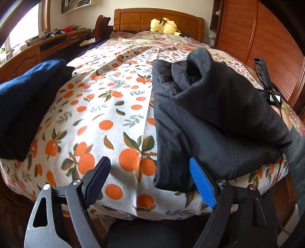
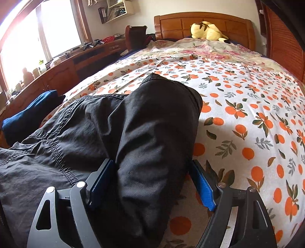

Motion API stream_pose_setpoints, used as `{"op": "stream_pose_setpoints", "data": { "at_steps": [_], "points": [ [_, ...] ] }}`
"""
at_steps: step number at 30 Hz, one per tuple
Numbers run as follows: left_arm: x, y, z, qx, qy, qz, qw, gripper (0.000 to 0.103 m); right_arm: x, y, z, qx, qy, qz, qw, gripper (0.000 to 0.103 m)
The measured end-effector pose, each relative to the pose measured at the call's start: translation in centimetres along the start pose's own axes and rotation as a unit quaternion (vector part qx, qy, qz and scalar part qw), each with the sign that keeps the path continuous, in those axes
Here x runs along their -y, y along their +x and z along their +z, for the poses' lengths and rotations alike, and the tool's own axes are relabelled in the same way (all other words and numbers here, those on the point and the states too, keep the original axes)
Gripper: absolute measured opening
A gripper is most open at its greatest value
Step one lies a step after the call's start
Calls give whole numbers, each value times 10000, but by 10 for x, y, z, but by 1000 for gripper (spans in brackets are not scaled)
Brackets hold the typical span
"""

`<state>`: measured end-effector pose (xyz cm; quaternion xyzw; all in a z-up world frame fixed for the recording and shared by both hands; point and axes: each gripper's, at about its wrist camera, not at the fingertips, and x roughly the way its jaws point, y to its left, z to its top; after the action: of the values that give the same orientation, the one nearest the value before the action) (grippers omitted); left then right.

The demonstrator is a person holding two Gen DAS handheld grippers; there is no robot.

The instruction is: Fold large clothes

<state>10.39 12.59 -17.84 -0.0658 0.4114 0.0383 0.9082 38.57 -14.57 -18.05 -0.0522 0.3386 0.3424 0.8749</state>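
Right gripper (image 2: 152, 183) is hovering with fingers spread wide; a bunched fold of the black garment (image 2: 148, 133) is lying between the pads, contact hard to make out, its lower end cut off by the frame. Left gripper (image 1: 150, 181) is standing spread, nothing between its fingers, blue pad just beside the garment's near edge. The garment is sitting folded and lumpy on the orange-print bedspread (image 1: 106, 106). A navy folded cloth (image 1: 26, 99) is lying well apart, partly cropped. Far off, a yellow plush toy (image 1: 164, 25) is resting against the wooden headboard (image 1: 133, 18).
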Motion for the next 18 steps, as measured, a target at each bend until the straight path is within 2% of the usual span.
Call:
{"op": "stream_pose_setpoints", "data": {
  "at_steps": [2, 4, 6, 7, 9, 11, 13, 14, 15, 18],
  "points": [
    [2, -1, -2, 64, 6, -7, 10000, 85, 0, 0, 0, -1, -4, -11, 10000, 82],
    [4, -2, -4, 133, 17, -114, 9998, 78, -1, 1, 0, -23, -1, -25, 10000, 82],
    [4, -4, -5, 203, -43, -309, 9993, 59, 1, 4, 1, -118, 70, 36, 9999, 82],
    [4, -5, -5, 218, -58, -375, 9990, 55, 3, 7, 2, -205, 132, 102, 9997, 83],
    [5, -4, -5, 206, -83, -583, 9981, 36, 10, 15, 6, -426, 353, 294, 9980, 84],
    [5, -2, -4, 146, -153, -807, 9965, 30, 15, 20, 11, -601, 535, 431, 9958, 84],
    [7, -1, -4, 159, -118, -866, 9960, 23, 16, 21, 15, -722, 636, 656, 9932, 66],
    [8, -2, -3, 173, -115, -924, 9955, 15, 14, 19, 17, -734, 650, 665, 9930, 61],
    [7, -4, -2, 226, -150, -1072, 9939, 11, 11, 15, 20, -709, 589, 632, 9937, 50],
    [3, -13, 2, 468, -128, -1196, 9916, 10, 0, -1, 29, -529, 293, 435, 9972, 28]
  ]
}}
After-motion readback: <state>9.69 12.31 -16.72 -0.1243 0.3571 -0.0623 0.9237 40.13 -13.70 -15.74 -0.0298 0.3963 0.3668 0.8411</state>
